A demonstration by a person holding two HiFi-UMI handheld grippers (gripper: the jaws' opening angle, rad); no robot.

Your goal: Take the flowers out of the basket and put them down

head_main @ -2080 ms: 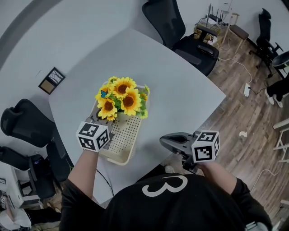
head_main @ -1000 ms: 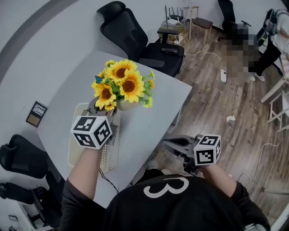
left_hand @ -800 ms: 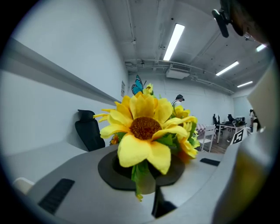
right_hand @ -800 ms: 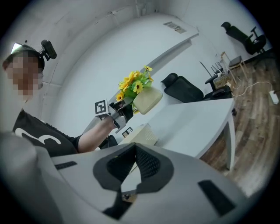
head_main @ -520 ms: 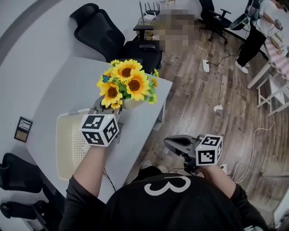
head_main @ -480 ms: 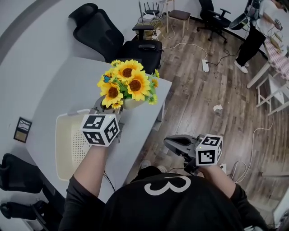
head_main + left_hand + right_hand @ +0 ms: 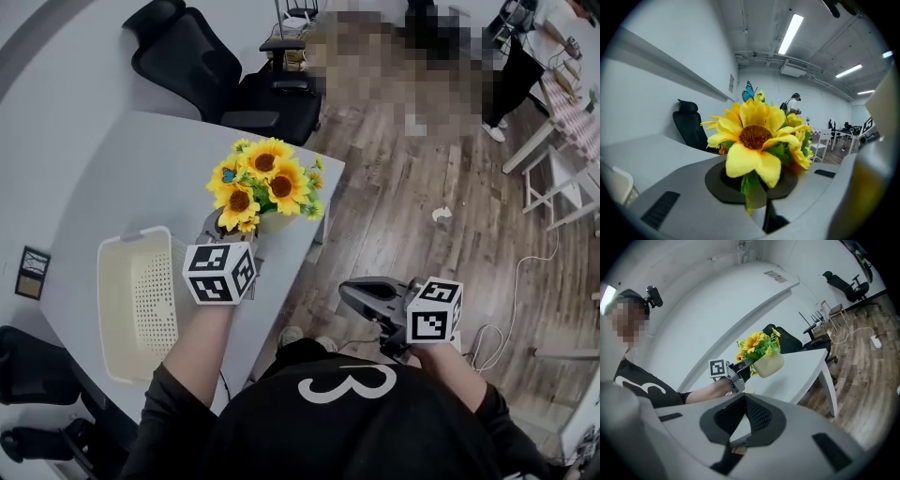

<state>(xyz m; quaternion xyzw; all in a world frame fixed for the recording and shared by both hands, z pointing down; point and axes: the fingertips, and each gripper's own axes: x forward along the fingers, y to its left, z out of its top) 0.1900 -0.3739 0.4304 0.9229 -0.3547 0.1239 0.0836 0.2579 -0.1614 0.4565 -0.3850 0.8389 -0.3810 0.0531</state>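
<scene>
The bunch of yellow artificial sunflowers in a cream pot [image 7: 265,183] is clear of the pale perforated plastic basket [image 7: 105,309] and low over a corner of the white table [image 7: 122,178], pinched at its near side by the left gripper [image 7: 219,227]; contact with the tabletop cannot be confirmed. The right gripper [image 7: 354,292] hangs beyond the table edge, jaws pressed together on nothing. Releasing this top-heavy pot so near the corner may topple it onto the wooden floor [image 7: 394,244].

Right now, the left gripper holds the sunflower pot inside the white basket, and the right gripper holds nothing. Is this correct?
Not inside: the head view shows the left gripper holding the sunflower pot outside the white basket, to its right. The right gripper holds nothing.
</scene>
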